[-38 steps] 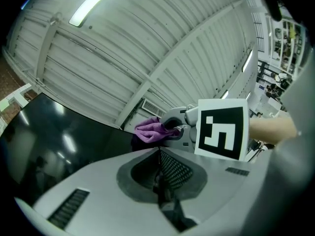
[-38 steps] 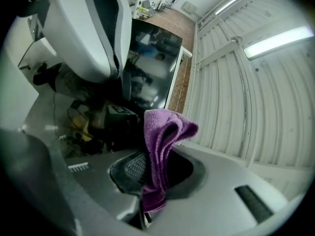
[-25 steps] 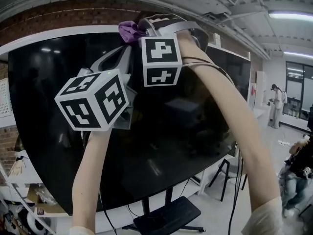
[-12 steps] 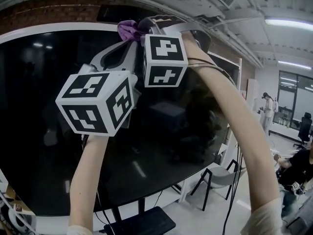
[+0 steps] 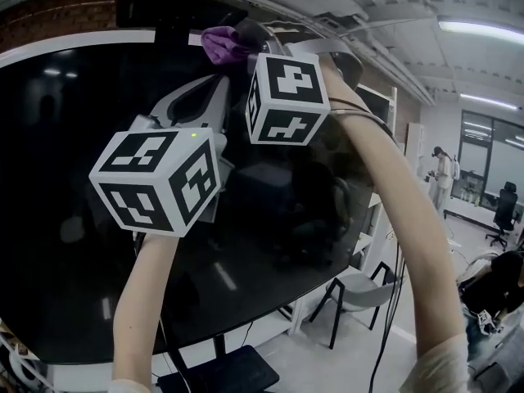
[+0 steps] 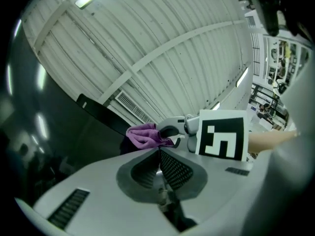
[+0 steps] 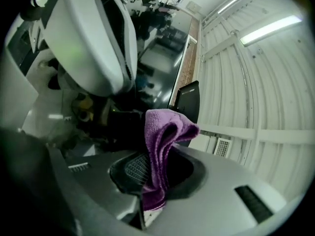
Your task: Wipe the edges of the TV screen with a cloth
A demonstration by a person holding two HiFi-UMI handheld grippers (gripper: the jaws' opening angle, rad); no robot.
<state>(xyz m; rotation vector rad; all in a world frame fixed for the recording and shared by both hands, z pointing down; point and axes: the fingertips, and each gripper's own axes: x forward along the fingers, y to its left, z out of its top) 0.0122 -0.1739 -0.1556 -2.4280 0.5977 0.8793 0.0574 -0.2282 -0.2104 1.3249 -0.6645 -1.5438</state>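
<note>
By the TV screen (image 5: 270, 219), perhaps touching, right gripper (image 7: 150, 178) jaws pinch cloth (image 7: 165, 132).

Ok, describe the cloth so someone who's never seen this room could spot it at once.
Find the big black TV screen and look along its top edge to where the right tool reaches up. The cloth is the small crumpled bundle pinched in that tool. It is purple, the only bright colour against the black screen and grey tools.
</note>
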